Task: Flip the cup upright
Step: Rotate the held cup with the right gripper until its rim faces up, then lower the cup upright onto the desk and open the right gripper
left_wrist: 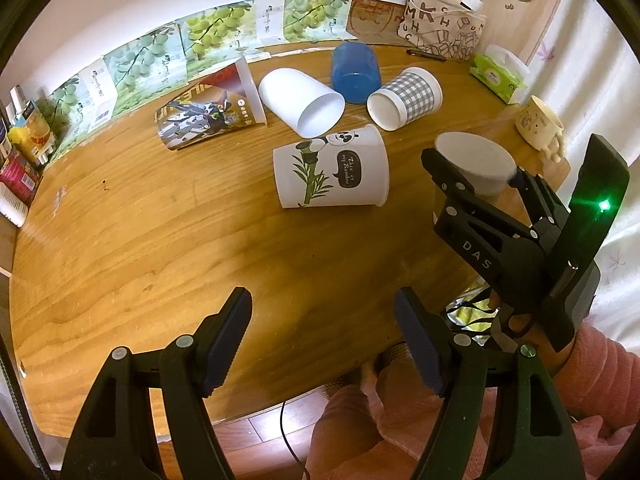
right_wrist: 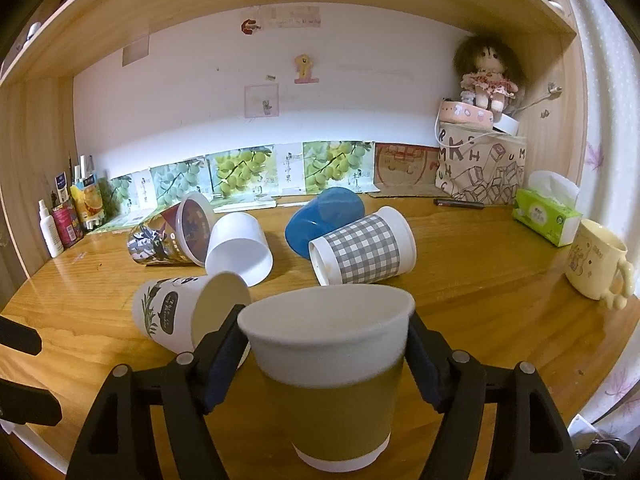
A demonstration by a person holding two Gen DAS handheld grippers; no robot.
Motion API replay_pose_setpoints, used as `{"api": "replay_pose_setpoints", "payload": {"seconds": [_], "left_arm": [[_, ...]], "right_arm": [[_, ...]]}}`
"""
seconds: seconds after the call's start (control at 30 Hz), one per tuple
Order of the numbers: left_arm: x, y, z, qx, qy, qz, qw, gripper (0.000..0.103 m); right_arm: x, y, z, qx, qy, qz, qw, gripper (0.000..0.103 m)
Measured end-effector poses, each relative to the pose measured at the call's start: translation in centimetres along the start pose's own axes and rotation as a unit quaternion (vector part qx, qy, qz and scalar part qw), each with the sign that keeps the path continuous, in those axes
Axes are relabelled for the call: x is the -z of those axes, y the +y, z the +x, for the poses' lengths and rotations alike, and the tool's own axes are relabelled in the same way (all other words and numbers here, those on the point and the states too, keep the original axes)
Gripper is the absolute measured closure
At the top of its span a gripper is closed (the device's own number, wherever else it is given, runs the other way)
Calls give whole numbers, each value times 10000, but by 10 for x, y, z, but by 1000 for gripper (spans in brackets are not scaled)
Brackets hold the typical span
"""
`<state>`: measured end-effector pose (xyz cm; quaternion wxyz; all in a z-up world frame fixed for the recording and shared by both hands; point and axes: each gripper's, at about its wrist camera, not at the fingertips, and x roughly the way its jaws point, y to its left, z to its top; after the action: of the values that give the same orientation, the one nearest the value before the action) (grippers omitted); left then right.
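My right gripper (right_wrist: 326,344) is shut on a paper cup with a brown sleeve (right_wrist: 332,376), holding it upright, mouth up, over the near part of the wooden table (right_wrist: 480,300). In the left wrist view the same cup (left_wrist: 476,164) sits between the right gripper's fingers (left_wrist: 444,172) at the right. My left gripper (left_wrist: 324,344) is open and empty above the table's front edge. A panda-print cup (left_wrist: 332,168) lies on its side just left of the held cup; it also shows in the right wrist view (right_wrist: 188,316).
Other cups lie on their sides behind: a white one (left_wrist: 300,100), a blue one (left_wrist: 354,70), a grey checked one (left_wrist: 404,98) and a printed one (left_wrist: 208,114). A cream mug (left_wrist: 540,128) and a tissue box (left_wrist: 498,74) stand at the right. Boxes and bottles (left_wrist: 24,148) line the left.
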<state>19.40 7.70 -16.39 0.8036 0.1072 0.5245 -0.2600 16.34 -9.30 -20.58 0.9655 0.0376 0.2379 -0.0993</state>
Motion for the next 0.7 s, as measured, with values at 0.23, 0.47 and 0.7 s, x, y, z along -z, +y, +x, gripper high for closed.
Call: {"api": "replay_pose_setpoints", "payload": {"seconds": [0.23, 0.47, 0.7], "left_arm": [[-2, 1, -1, 38, -61, -133, 9999, 26], [-6, -4, 1, 27, -97, -282, 9996, 26], [-9, -14, 4, -176, 19, -632, 9978, 26]], "right_arm": [[-1, -1, -2, -10, 137, -74, 9999, 22], [-4, -5, -6, -51, 334, -240, 9991, 21], [-12, -16, -22, -250, 518, -328, 9978, 17]]}}
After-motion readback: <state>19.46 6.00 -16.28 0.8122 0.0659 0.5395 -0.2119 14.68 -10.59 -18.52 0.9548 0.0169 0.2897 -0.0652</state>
